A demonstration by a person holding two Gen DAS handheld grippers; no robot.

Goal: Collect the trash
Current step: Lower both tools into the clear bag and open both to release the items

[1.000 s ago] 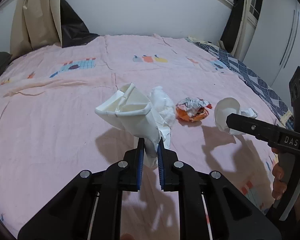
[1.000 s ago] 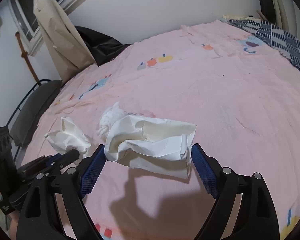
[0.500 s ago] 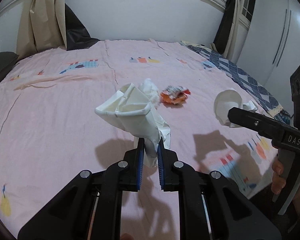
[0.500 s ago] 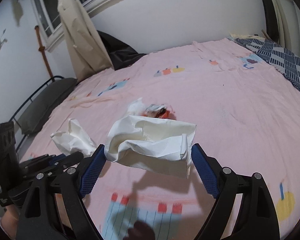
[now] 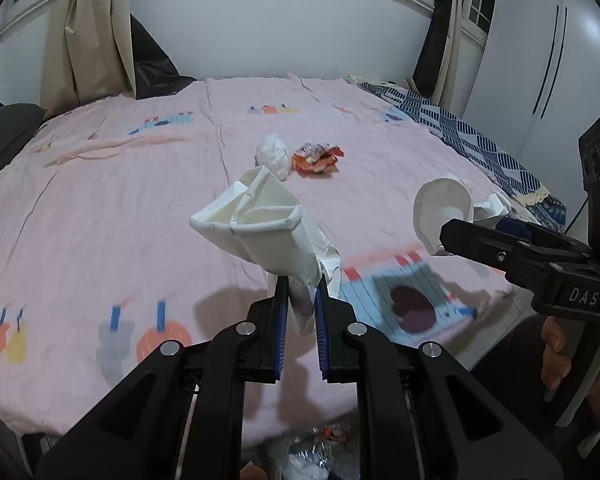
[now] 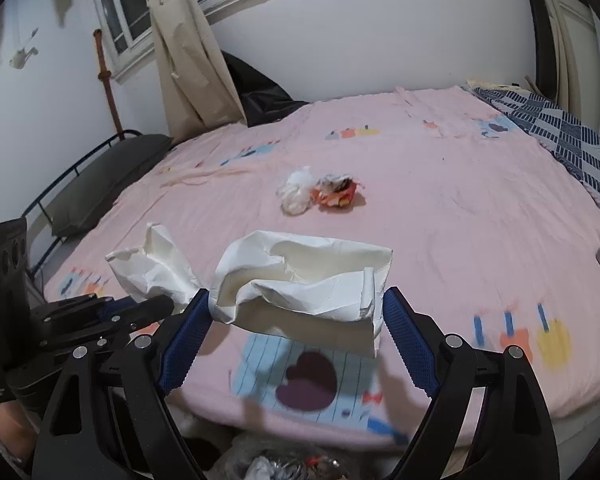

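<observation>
Both grippers are carrying crushed white paper cups over the near edge of the pink bedsheet (image 5: 100, 208); the step looks like a drop into the trash bag (image 6: 284, 464) glimpsed at 6 o'clock, so each should be centring above it before its jaws are parting. The left gripper (image 5: 300, 312) is pinching narrow on the tail of its crumpled cup (image 5: 260, 228). The right gripper (image 6: 296, 320) is spanning wide, pads pressing both ends of its flattened cup (image 6: 311, 280); a white wad (image 6: 296, 192) and orange wrapper (image 6: 335, 194) are lying at 12 o'clock mid-bed.

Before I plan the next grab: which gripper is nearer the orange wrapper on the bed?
Too close to call. The left gripper and right gripper, each holding a crushed cup, hang back near the bed edge, well short of the orange wrapper.
</observation>
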